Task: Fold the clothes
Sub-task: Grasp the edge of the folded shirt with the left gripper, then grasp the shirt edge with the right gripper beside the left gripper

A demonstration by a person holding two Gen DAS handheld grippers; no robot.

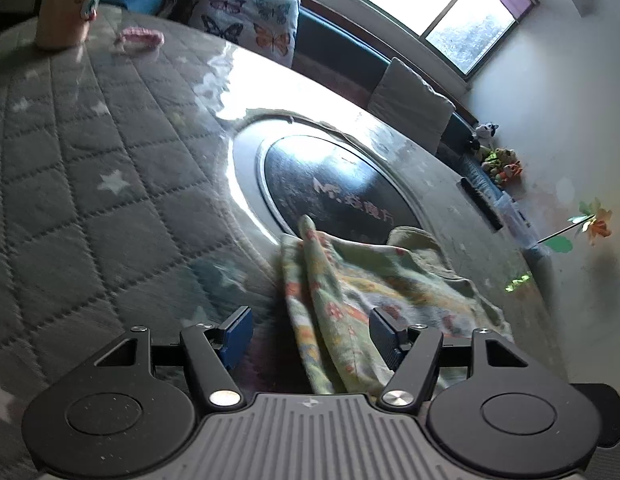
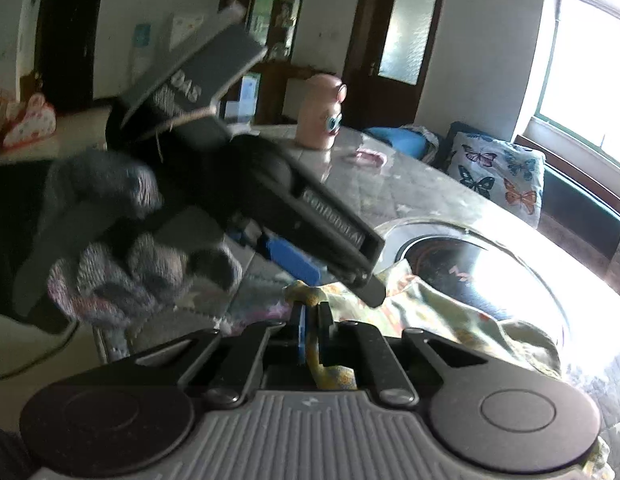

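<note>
Nearest in the right wrist view, the right claw (image 2: 310, 332) is clamped on a bunched edge of the floral cloth (image 2: 449, 312), a thin fold pinched between its blue pad and black pad. Just beyond, toward 11 o'clock, the left claw (image 2: 329, 264) reaches in, held by a person's gloved hand (image 2: 110, 216); its tips hover at the cloth's near edge.

From the left wrist view, the left claw (image 1: 310, 332) stands apart, with a raised ridge of the floral cloth (image 1: 349, 292) running between the pads, which do not press on it. The garment lies rumpled on the quilted tabletop (image 1: 90, 168), its far corner draped at 12 o'clock over the rim of a round glass turntable (image 1: 337, 192).

Farther off, at 11 o'clock, a pink bottle (image 1: 66, 4) and a small pink hair tie (image 1: 140, 38) sit well apart from the work.

Judging by the creases and the lack of any neat layer, folding has barely begun: one edge is gripped, the second grip is not yet made, and spreading and every fold remain.
</note>
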